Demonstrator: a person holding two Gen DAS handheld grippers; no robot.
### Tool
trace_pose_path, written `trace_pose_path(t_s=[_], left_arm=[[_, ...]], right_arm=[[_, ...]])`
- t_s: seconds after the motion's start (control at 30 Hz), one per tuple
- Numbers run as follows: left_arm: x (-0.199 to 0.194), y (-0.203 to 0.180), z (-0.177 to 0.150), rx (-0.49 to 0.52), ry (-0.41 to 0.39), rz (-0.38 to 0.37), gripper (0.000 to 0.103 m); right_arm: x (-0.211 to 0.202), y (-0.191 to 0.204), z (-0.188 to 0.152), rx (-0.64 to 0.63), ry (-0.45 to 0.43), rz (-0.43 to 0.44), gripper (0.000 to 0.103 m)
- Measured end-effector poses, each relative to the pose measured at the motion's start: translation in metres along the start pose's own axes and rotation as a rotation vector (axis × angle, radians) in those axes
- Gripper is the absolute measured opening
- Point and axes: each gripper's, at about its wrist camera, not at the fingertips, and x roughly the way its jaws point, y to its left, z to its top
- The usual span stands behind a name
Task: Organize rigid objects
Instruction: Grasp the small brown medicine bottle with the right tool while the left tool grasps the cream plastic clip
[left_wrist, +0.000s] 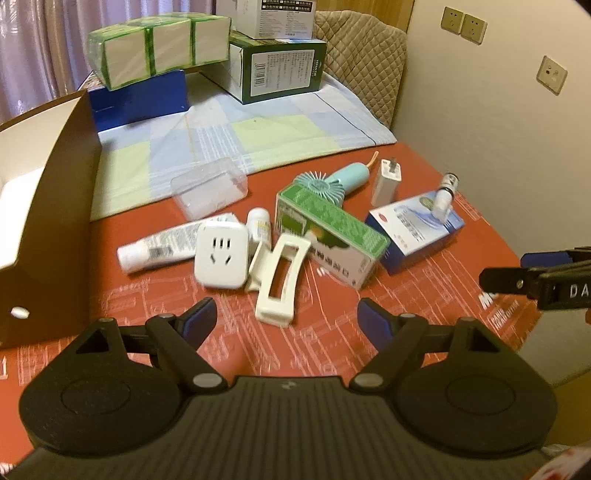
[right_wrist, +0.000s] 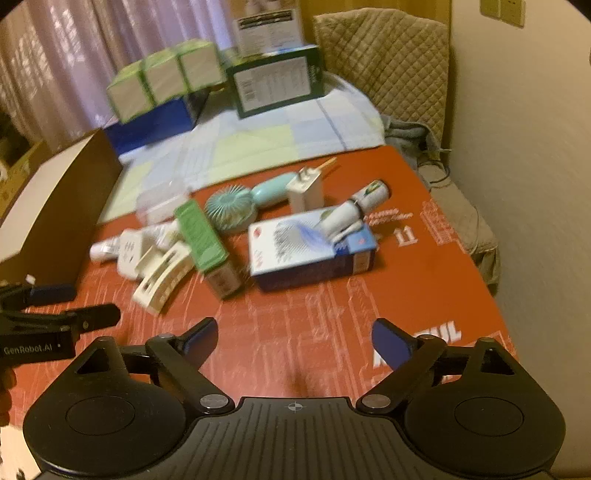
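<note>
Nearest the cameras, both tongs stand wide apart with nothing between the pads. The left gripper (left_wrist: 287, 317) hangs over bare red table (left_wrist: 332, 354) just short of the clutter; the right gripper (right_wrist: 293, 341) hangs likewise, further to the right. Neither touches anything.

First in reach of the left gripper lies a cream hair claw clip (left_wrist: 275, 280), flat on the table, one end resting against a white socket adapter (left_wrist: 221, 258). Judgement: the clip is light, hard plastic and sprung; a grip across its long frame should hold, while a grip on the tail may let it pivot. The adapter is a compact, smooth block; take it across two flat sides, as the rounded corners could slip.

Behind these lie a white tube (left_wrist: 162, 245) and a small white bottle (left_wrist: 259, 221), touching the adapter. The tube is likely the only item with some give.

At centre lies a green carton (left_wrist: 332, 232), tilted, with a blue and white carton (right_wrist: 314, 247) beside it carrying a white spray bottle (right_wrist: 351, 214) that rests loosely on top. Judgement: lifting that carton first would likely roll the bottle off; remove the bottle first, gripped around its body.

Beyond are a teal handheld fan (right_wrist: 243, 201), a white charger plug (right_wrist: 306, 190) standing upright and a clear plastic case (left_wrist: 210, 190). The fan's grille looks fragile; its handle is the place to hold.

At far left stands an open brown box (left_wrist: 55, 206), probably the destination. Stacked cartons sit at the back.
</note>
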Motion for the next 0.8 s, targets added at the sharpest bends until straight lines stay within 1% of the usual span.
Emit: trace_pose_path(t_s=[0.2, 0.4, 0.53, 0.7, 0.8], left_arm=[[0.023, -0.002, 0.019, -0.002, 0.009, 0.015, 0.079], [0.041, 0.0, 0.028, -0.026, 0.029, 0.033, 0.079], [0.05, 0.004, 0.033, -0.045, 0.043, 0.045, 0.078], [0.058, 0.006, 0.037, -0.057, 0.053, 0.057, 0.077], [0.06, 0.006, 0.038, -0.056, 0.057, 0.061, 0.076]], right_arm=[[0.017, -0.019, 0.025, 0.014, -0.048, 0.009, 0.074], [0.041, -0.032, 0.051, 0.034, -0.077, 0.017, 0.064], [0.057, -0.041, 0.062, 0.052, -0.072, 0.003, 0.06], [0.074, -0.053, 0.075, 0.089, -0.063, -0.018, 0.053], [0.082, -0.058, 0.081, 0.099, -0.053, -0.015, 0.05]])
